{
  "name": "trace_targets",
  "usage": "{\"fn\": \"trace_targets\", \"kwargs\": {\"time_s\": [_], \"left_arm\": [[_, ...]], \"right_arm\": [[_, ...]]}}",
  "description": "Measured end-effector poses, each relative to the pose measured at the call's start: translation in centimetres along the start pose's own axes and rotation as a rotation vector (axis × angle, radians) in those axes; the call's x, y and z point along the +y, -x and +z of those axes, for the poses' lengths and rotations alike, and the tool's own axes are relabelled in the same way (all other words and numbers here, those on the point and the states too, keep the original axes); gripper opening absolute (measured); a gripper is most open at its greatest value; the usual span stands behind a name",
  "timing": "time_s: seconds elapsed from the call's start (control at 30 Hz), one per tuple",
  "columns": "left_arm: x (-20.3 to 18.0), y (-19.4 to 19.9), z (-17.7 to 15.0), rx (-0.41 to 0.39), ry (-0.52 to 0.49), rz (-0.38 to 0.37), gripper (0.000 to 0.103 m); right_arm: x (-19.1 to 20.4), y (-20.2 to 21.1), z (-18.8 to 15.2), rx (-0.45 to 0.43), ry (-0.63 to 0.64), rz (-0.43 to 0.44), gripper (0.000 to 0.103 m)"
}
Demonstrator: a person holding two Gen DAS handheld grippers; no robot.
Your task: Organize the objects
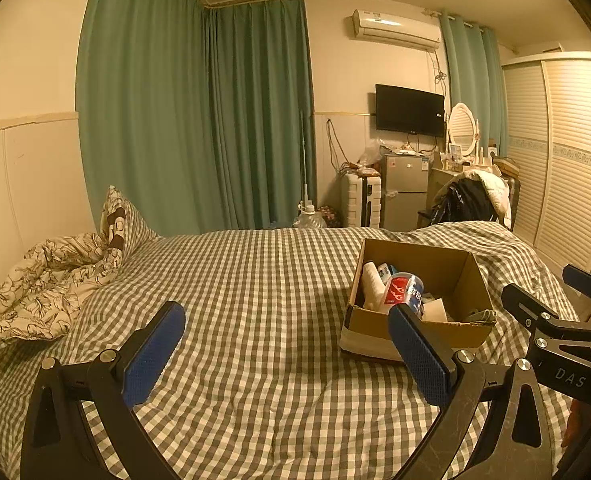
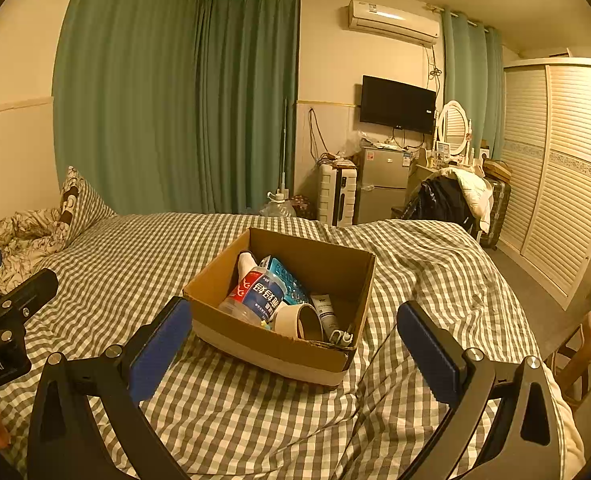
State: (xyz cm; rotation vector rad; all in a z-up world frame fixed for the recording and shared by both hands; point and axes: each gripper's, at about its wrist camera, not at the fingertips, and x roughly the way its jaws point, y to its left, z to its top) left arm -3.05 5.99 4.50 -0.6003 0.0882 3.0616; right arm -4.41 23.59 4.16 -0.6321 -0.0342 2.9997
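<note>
An open cardboard box sits on the checked bed. Inside lie a plastic bottle with a red and blue label, a roll of tape, a white tube, a teal item and a white sock. My right gripper is open and empty, just in front of the box. My left gripper is open and empty over bare bedding, left of the box. The right gripper also shows at the right edge of the left wrist view.
A crumpled floral quilt and a pillow lie at the bed's far left. Green curtains, a small fridge, a suitcase, a chair with clothes and a louvred wardrobe stand beyond the bed.
</note>
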Motion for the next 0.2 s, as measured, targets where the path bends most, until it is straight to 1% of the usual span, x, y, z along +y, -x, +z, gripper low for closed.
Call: {"fn": "trace_targets", "kwargs": {"time_s": [0.2], "left_arm": [[-0.16,0.23,-0.14,-0.014,-0.005,0.005,0.103]], "right_arm": [[-0.04,-0.09,-0.07,0.004,0.0,-0.001,0.103]]}}
